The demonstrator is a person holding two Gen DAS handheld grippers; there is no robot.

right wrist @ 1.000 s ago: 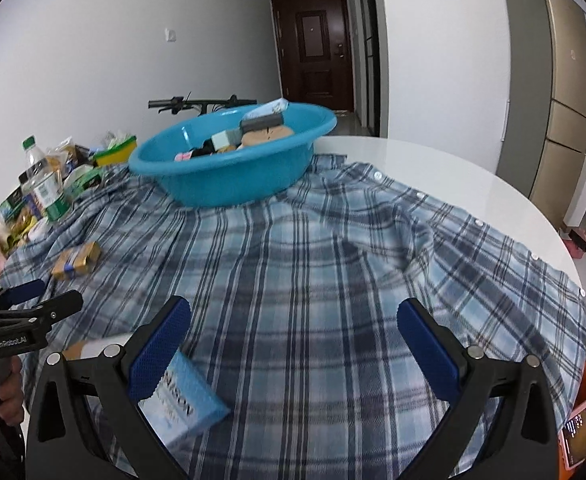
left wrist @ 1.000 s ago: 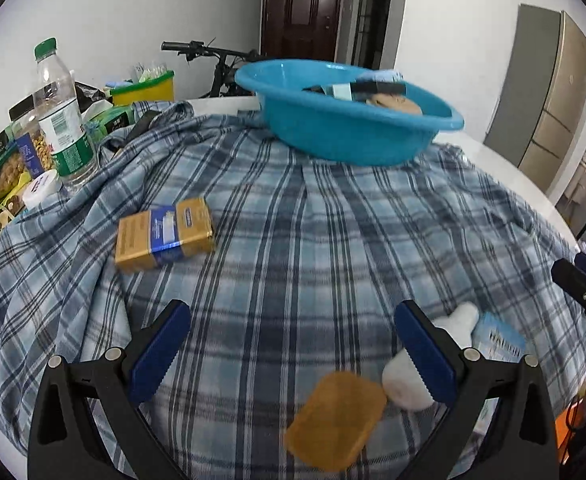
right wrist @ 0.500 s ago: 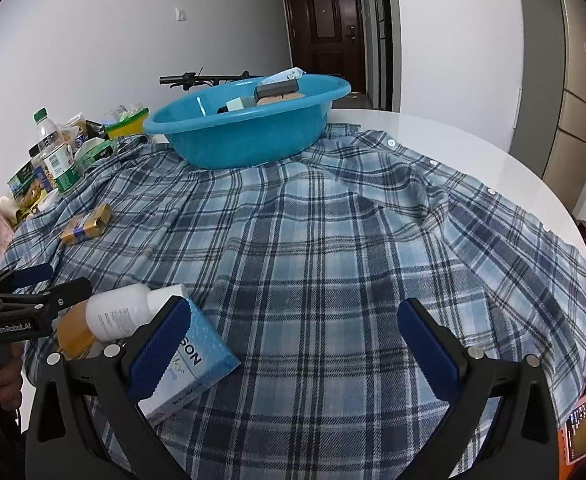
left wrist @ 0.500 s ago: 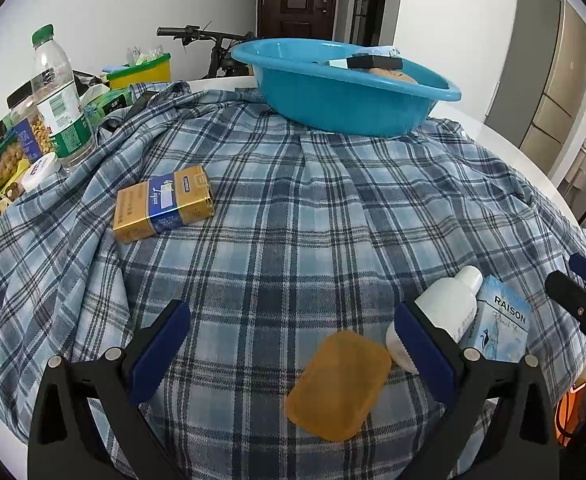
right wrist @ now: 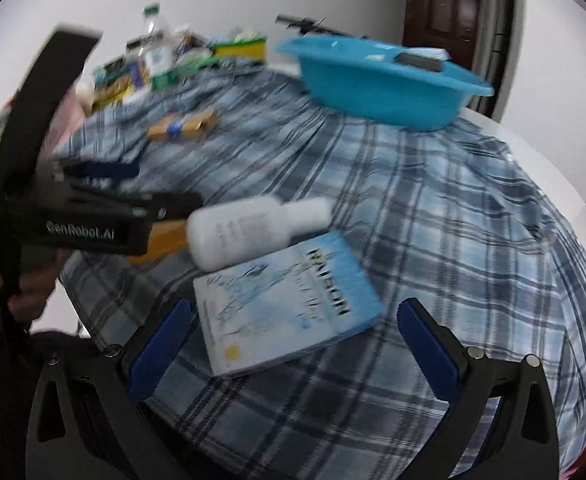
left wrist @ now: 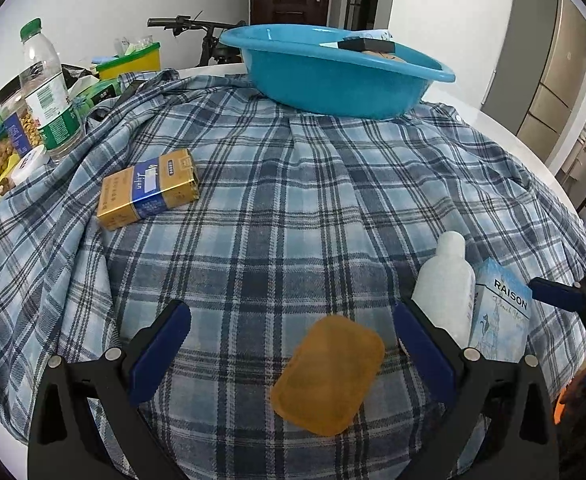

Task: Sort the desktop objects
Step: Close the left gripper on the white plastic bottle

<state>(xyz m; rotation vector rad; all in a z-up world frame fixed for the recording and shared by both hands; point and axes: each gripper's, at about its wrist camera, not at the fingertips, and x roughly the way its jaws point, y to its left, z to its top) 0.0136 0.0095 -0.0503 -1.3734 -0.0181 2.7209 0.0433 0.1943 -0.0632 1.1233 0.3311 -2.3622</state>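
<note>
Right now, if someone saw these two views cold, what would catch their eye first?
Probably the blue plaid shirt spread over the whole table, with the bright turquoise basin sitting at its far end, already holding a few items. Near the front edge lie an amber soap-like bar, a white bottle on its side and a light-blue RAISON box, the box lying just ahead of the open right gripper.

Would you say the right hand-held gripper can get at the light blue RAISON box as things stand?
Probably yes: the right hand-held gripper is open, with the RAISON box flat between its fingers. Only the white bottle lying against the box's far edge crowds it.
</note>
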